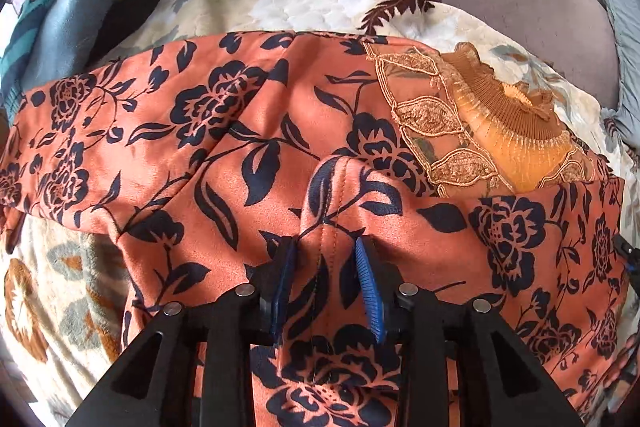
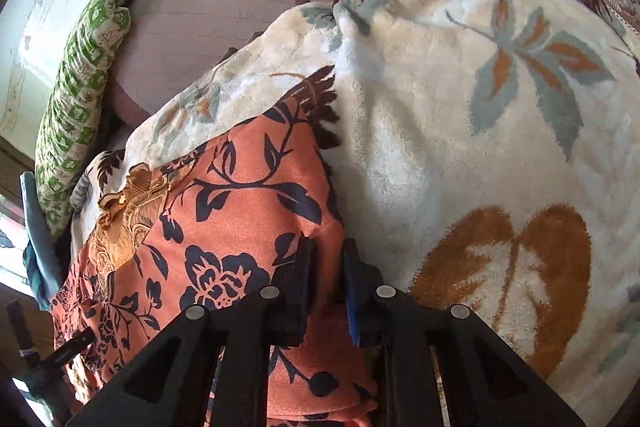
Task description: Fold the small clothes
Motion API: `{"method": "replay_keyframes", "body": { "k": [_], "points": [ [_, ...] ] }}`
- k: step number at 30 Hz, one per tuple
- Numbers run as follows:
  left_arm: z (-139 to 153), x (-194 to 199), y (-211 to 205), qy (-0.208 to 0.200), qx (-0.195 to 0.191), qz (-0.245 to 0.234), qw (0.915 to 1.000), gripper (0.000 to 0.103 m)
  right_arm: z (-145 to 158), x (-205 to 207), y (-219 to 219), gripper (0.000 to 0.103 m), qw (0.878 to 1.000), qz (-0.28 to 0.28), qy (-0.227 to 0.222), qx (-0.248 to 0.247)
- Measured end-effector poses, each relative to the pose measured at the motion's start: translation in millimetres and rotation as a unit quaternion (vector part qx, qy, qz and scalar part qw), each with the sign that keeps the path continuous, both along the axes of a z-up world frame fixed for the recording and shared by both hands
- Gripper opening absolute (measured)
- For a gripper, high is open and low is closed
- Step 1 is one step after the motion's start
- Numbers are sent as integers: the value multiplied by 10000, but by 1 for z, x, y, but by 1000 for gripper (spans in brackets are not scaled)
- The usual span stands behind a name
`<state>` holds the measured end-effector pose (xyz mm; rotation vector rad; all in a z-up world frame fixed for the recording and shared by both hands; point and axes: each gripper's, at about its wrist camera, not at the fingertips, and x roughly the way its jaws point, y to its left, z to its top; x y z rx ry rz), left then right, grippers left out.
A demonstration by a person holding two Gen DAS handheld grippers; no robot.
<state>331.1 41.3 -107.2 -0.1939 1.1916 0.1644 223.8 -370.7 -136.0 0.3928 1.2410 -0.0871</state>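
The left hand-held gripper (image 1: 326,247) straddles a raised fold of the orange flowered dress (image 1: 168,131), jaws apart. The right hand-held gripper (image 2: 327,251) pinches its edge. The dress lies on a cream blanket (image 2: 440,131).

Both wrist views steeply downward, close above bed; shared orange floral garment (image 1: 280,131), blanket (image 2: 460,131).

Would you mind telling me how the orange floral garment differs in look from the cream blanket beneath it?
The orange floral garment is smooth, thin cloth printed densely with dark navy flowers; the cream blanket is thick and fluffy, with sparse grey and brown leaves. The garment carries a gold lace yoke with a ruffled collar; the blanket shows no such trim. The garment lies on the blanket, which spreads well beyond it. Both bear plant patterns.
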Motion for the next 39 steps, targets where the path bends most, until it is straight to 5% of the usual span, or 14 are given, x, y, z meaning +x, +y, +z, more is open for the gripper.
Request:
{"method": "replay_keyframes", "body": {
  "k": [2, 6, 11, 12, 15, 21, 26, 32, 34, 36, 39],
  "points": [
    [7, -4, 5, -35, -267, 161, 9995, 32, 18, -7, 3, 19, 9997, 51, -197, -119],
    [20, -23, 7, -296, -801, 311, 9959, 39, 51, -34, 16, 26, 9949, 391, -831, 417],
    [3, -34, -2, 58, -527, 135, 9985, 45, 3, -49, 35, 27, 9970, 565, 212, 492],
    [6, -37, 1, 47, -624, 144, 9979, 45, 6, -52, 39, 27, 9978, 535, 101, 391],
    [24, -49, 31, -71, -1193, 320, 9923, 45, 27, -49, 60, 37, 9972, 727, -14, 173],
    [56, -79, 139, -378, -1556, 1069, 9813, 46, 62, -41, 157, 48, 9830, 1807, -305, -109],
    [63, -137, 270, -788, -2322, 2273, 9425, 47, 61, -40, 265, 47, 9605, 2774, -207, 45],
    [39, -197, 395, -1238, -3519, 3536, 8578, 47, 57, -50, 387, 47, 9272, 3739, -149, 152],
    [30, -202, 416, -1322, -3816, 3720, 8358, 47, 55, -55, 426, 47, 9123, 4090, -197, 25],
    [22, -200, 426, -1344, -3998, 3779, 8242, 47, 51, -60, 460, 49, 8981, 4392, -200, -33],
    [11, -189, 431, -1311, -4153, 3734, 8191, 47, 40, -64, 508, 53, 8766, 4803, -214, -227]
  ]
}}
